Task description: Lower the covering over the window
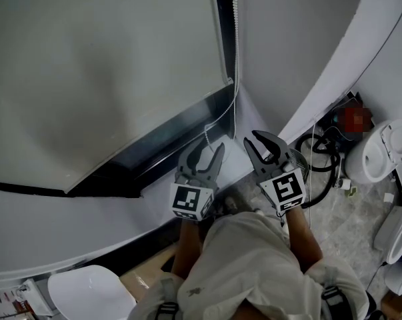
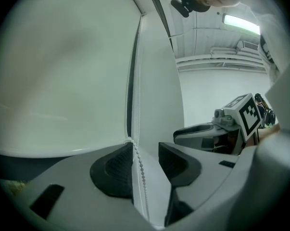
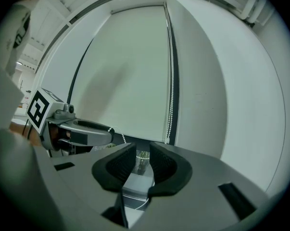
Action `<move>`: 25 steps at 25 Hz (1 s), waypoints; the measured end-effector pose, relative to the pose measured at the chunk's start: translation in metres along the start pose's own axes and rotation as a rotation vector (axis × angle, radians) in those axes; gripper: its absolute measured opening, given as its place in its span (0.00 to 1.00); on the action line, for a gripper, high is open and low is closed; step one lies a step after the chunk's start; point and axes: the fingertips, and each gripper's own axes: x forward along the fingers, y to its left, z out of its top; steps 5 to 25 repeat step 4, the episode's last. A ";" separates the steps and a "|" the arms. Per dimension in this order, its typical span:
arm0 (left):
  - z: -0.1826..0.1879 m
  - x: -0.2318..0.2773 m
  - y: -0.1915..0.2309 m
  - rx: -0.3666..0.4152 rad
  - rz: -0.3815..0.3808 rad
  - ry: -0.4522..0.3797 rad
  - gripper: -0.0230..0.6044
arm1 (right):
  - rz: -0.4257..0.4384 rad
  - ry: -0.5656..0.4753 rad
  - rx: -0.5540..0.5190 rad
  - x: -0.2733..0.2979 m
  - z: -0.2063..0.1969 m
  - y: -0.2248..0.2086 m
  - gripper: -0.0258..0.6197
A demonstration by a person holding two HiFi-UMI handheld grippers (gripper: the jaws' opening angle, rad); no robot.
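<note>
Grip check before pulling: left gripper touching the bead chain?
Cannot tell. In the left gripper view the bead chain hangs inside the open left gripper, clear of one pad but hugging the other's edge.

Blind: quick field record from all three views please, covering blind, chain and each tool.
blind: nearly down; dark strip shows below its hem
chain: hangs by the blind's right edge in the head view, loops down to the left tool
left tool: open, chain between its jaws, not pinched
right tool: open, nothing gripped, beside the left tool
</note>
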 end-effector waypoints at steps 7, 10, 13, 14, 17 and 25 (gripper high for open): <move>0.000 0.002 0.000 -0.001 0.003 0.002 0.39 | -0.003 -0.003 0.001 -0.001 -0.001 -0.002 0.19; 0.000 0.002 0.000 -0.001 0.003 0.002 0.39 | -0.003 -0.003 0.001 -0.001 -0.001 -0.002 0.19; 0.000 0.002 0.000 -0.001 0.003 0.002 0.39 | -0.003 -0.003 0.001 -0.001 -0.001 -0.002 0.19; 0.000 0.002 0.000 -0.001 0.003 0.002 0.39 | -0.003 -0.003 0.001 -0.001 -0.001 -0.002 0.19; 0.000 0.002 0.000 -0.001 0.003 0.002 0.39 | -0.003 -0.003 0.001 -0.001 -0.001 -0.002 0.19; 0.000 0.002 0.000 -0.001 0.003 0.002 0.39 | -0.003 -0.003 0.001 -0.001 -0.001 -0.002 0.19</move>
